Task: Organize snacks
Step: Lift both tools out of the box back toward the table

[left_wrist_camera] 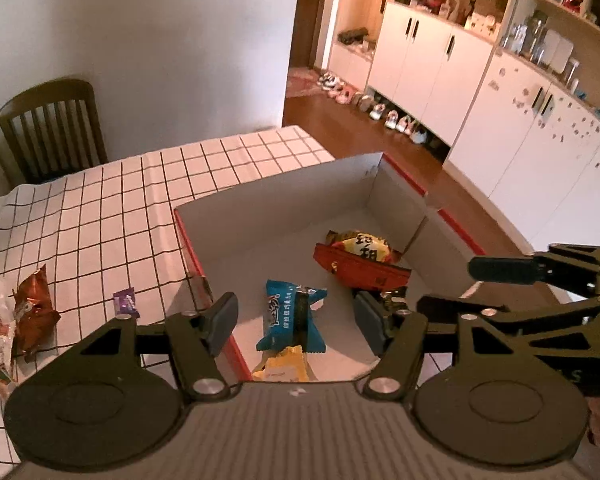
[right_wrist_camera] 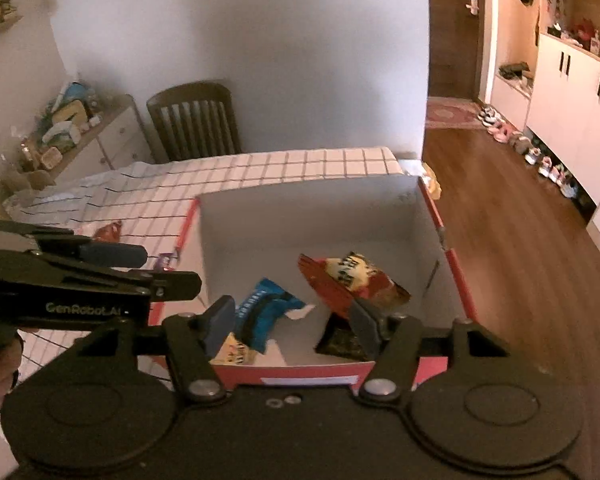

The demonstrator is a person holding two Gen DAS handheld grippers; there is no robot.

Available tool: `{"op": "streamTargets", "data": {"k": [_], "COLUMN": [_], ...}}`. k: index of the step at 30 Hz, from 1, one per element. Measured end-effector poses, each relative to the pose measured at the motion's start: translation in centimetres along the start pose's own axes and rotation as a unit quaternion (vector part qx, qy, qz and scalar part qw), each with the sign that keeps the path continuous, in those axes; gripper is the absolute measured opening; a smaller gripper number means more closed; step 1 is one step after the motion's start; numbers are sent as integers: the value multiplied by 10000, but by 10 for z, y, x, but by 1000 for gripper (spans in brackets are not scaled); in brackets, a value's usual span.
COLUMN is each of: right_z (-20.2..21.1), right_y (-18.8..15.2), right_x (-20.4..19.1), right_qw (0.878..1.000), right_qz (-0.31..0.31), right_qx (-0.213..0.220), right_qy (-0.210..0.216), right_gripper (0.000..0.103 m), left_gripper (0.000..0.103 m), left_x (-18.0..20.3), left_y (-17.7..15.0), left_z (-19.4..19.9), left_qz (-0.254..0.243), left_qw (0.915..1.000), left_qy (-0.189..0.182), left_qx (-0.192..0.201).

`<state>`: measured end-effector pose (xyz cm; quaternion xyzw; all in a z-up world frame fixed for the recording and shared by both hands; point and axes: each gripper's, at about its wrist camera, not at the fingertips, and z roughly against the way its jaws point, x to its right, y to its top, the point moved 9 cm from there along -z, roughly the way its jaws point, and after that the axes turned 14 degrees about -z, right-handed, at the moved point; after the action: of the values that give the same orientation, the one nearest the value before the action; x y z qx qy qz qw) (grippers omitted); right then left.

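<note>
Both tools, left tool [left_wrist_camera: 296,322] and right tool [right_wrist_camera: 290,326], hang wide and empty over the box [left_wrist_camera: 276,192]. About 4 snacks [left_wrist_camera: 294,320] lie inside; at least 3 wait on the surface [left_wrist_camera: 100,208] at left, perhaps more.

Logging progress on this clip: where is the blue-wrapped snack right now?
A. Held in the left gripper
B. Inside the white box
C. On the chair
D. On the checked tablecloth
B: the blue-wrapped snack lies on the floor of the white box, below the open left gripper.
</note>
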<state>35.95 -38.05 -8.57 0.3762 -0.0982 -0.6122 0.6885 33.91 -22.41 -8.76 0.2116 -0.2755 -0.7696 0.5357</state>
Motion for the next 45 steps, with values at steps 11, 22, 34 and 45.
{"op": "streamTargets", "data": {"k": [11,22,34,45], "right_z": [21,31,26,-2], "right_y": [-6,-23,-46,-77], "right_x": [-37,-96,-167,-210], "right_qw": [9994,9977,9959,9977], "right_qz": [2,46,155,-5], "right_qx": [259,507,761,622], "right_qy": [226,445,466,262], "right_gripper": [77,91,102,103], "left_gripper": [69,81,100,103], "left_x": [-23,-70,-139,-212], "left_y": [-23,-59,-103,-139], "left_z": [48,91,119,124], "left_qz": [40,27,382,421], "left_qw": [9994,9984,9960,9936], "left_qy": [-28,43,-140,466], "left_qx": [354,570,799,939]}}
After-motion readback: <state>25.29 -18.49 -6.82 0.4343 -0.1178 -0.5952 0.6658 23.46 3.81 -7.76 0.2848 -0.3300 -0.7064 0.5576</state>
